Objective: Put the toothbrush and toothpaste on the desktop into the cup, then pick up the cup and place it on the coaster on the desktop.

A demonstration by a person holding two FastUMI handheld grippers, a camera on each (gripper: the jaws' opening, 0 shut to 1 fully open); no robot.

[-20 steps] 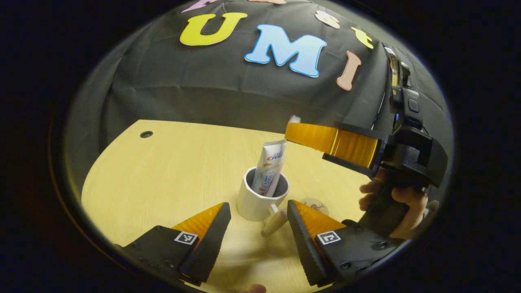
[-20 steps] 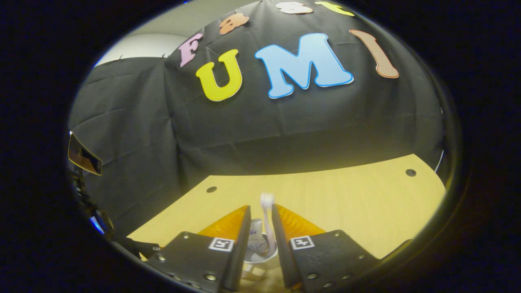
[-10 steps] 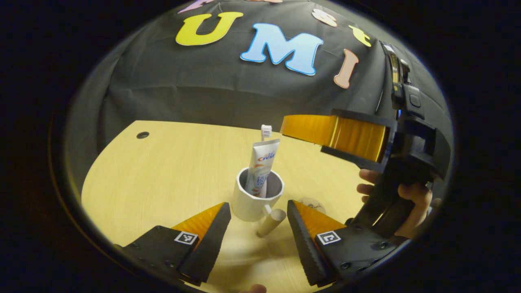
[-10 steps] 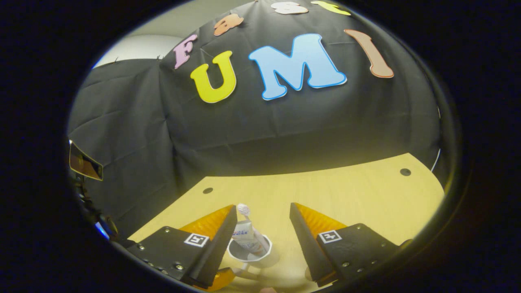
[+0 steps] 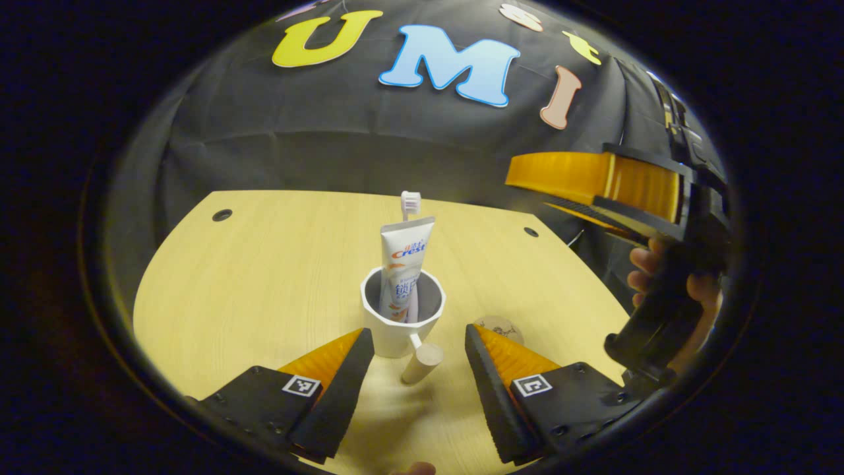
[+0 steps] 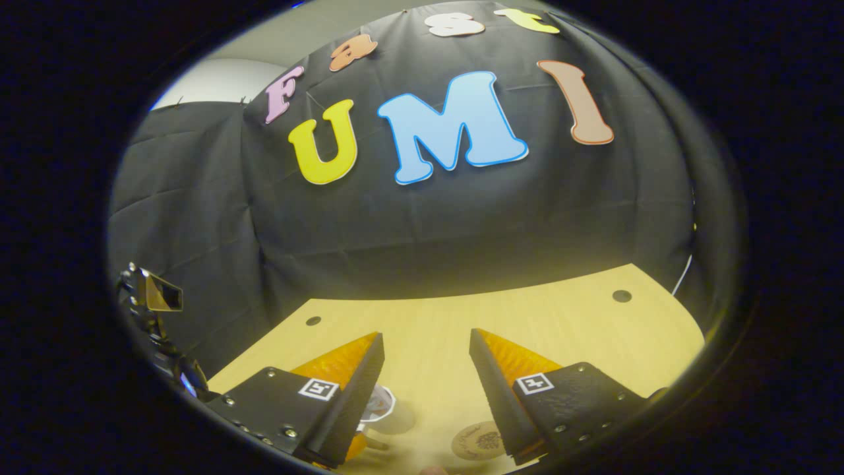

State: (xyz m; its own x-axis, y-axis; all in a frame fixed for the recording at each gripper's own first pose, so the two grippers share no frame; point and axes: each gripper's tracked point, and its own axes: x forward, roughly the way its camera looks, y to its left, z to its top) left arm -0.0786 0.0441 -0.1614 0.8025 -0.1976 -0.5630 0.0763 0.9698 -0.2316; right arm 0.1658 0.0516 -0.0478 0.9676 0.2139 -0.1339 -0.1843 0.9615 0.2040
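A white cup (image 5: pixel 402 320) with a wooden handle (image 5: pixel 422 363) stands on the desktop just ahead of my left gripper (image 5: pixel 417 334). That gripper is open, its fingers on either side of the handle and apart from it. In the cup a toothpaste tube (image 5: pixel 403 264) stands upright, with the toothbrush head (image 5: pixel 410 203) behind it. A round coaster (image 5: pixel 499 326) lies right of the cup. My right gripper (image 5: pixel 573 181) hovers high at the right, held by a hand (image 5: pixel 659 277). In its own view the right gripper (image 6: pixel 426 336) is open and empty, above the cup's rim (image 6: pixel 381 402) and the coaster (image 6: pixel 476 441).
The pale wooden desktop (image 5: pixel 264 284) has small cable holes at its far corners (image 5: pixel 222 215) (image 5: pixel 531 231). Black cloth walls close it in at the back. Part of the left gripper's body (image 6: pixel 155 297) juts in at the left edge of the right gripper view.
My right gripper opened and let go of the toothbrush, which now stands in the cup. It then lifted away up and to the right. The left gripper stayed open near the cup.
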